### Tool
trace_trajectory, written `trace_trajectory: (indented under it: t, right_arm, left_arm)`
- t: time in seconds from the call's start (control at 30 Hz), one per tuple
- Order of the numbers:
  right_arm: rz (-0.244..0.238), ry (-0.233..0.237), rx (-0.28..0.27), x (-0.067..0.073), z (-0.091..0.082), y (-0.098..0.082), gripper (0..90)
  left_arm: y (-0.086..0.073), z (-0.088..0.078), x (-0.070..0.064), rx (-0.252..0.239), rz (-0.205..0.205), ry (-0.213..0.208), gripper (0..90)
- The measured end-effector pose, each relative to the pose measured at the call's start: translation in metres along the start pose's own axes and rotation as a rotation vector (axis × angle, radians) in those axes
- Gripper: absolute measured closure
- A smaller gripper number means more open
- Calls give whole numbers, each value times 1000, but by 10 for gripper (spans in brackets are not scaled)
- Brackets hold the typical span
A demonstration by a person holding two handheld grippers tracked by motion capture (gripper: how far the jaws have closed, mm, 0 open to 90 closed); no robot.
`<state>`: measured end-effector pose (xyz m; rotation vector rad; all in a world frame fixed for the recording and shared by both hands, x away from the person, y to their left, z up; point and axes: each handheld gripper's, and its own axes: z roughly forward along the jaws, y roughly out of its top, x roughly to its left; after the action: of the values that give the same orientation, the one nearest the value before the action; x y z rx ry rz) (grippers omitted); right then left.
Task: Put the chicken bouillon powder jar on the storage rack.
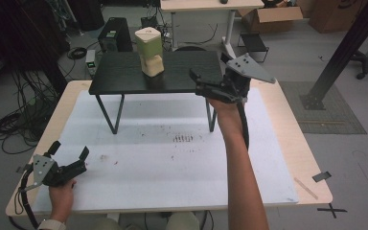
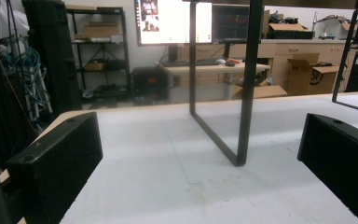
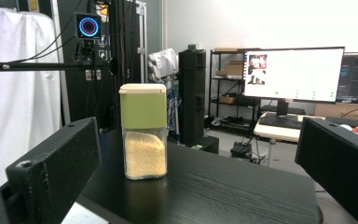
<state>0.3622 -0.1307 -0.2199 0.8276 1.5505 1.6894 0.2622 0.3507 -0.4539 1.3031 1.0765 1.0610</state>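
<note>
Container [image 1: 150, 50] with a green lid and pale grains in its clear lower half stands upright on the small black table [image 1: 124, 79], toward the far middle of that top. From my right gripper view I see the container [image 3: 143, 132] straight ahead between the two black jaws, well apart from both, with dark wood grain running under it.

My right gripper [image 1: 202, 80] is held up at the near right edge of the black table, level with its top, and its jaws are spread wide with nothing between them. The grey three-cornered plate sits on top of it and its cable trails down along my forearm.

My left gripper [image 1: 69, 154] rests low near the left corner of the white mat [image 1: 172, 163] that covers the big wooden table [image 1: 287, 124]. Its jaws are also spread apart and empty. In the left gripper view I look across the mat [image 2: 168, 154] at one thin black leg frame [image 2: 242, 93] of the small table, standing on the mat ahead of the jaws and not touching them.

A few faint dark marks dot the middle of the mat. Beyond the tables I can see a lit monitor [image 3: 292, 73], black shelving [image 2: 98, 51] and cardboard boxes [image 1: 273, 17] on the floor.
</note>
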Motion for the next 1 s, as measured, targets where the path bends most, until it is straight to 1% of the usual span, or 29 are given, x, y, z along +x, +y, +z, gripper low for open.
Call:
trace_trajectory:
  t: [0.03, 0.07, 0.23, 0.43, 0.53, 0.73, 0.77, 0.9, 0.97, 1.0]
  right_arm:
    - [-2, -7, -3, 0, -8, -1, 0]
    - [-2, -7, -3, 0, -8, -1, 0]
    - [-3, -32, -9, -1, -30, -12, 0]
    - [15, -56, -9, 0, -54, -27, 0]
    - [19, -72, -5, -1, -63, -35, 0]
    - [45, -103, -1, -4, -79, -51, 0]
    - [51, -114, -4, -6, -85, -56, 0]
    - [60, -128, -6, -9, -92, -63, 0]
    - [62, -137, -6, -12, -98, -70, 0]
    - [62, -137, -6, -12, -98, -70, 0]
  left_arm:
    - [0, 0, 0, -1, 0, 0, 2]
    - [0, 0, 0, -2, 1, 1, 2]
    - [0, 0, 0, 0, 3, 1, 2]
    - [0, 0, 0, 0, 5, 1, 2]
    - [0, 0, 0, -2, 4, 1, 2]
    - [0, 0, 0, 1, 6, 1, 2]
    - [0, 0, -1, 2, 7, 1, 2]
    - [0, 0, -1, 2, 6, 2, 2]
    - [0, 0, 0, 3, 10, 2, 2]
    - [0, 0, 0, 3, 10, 2, 2]
